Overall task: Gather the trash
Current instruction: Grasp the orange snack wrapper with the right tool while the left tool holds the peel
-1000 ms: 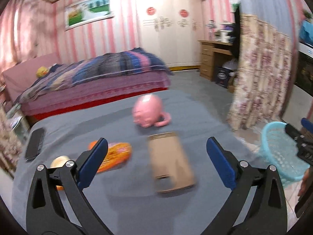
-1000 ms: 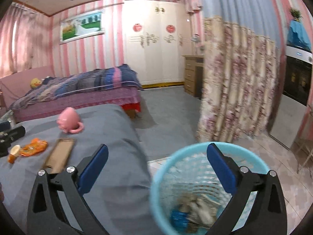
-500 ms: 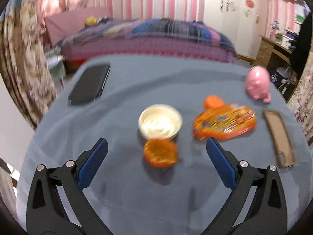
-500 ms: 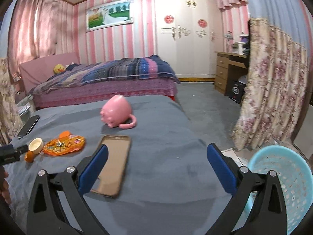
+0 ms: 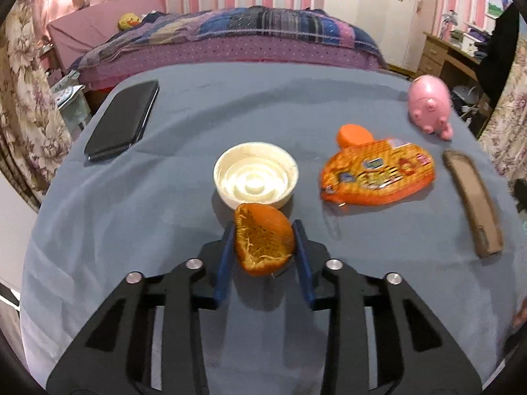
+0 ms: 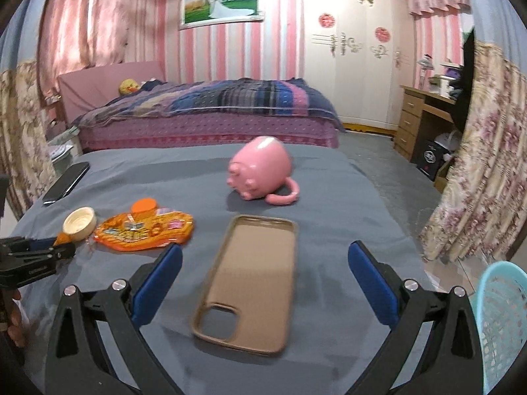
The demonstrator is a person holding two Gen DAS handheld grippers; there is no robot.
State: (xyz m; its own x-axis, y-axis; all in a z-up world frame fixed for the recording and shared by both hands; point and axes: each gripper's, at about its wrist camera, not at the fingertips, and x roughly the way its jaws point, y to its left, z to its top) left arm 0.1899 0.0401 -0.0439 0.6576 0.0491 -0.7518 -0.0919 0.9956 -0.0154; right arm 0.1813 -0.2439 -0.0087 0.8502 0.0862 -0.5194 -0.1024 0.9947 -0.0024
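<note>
A matt grey cloth, lightly creased, covers the counter (image 5: 131, 204). The orange peel (image 5: 263, 243) shows a rough, fibrous inner face and a dimpled rind. Beside it, a cream plastic lid (image 5: 256, 173) has a smooth, ridged inside. The orange snack wrapper (image 5: 377, 177) is glossy printed film. A pink piggy mug (image 6: 260, 168) gleams like glazed ceramic. The tan phone case (image 6: 253, 283) looks soft and matt; the black phone (image 5: 123, 120) is glossy. The basket (image 6: 500, 322) is pale blue plastic mesh.
</note>
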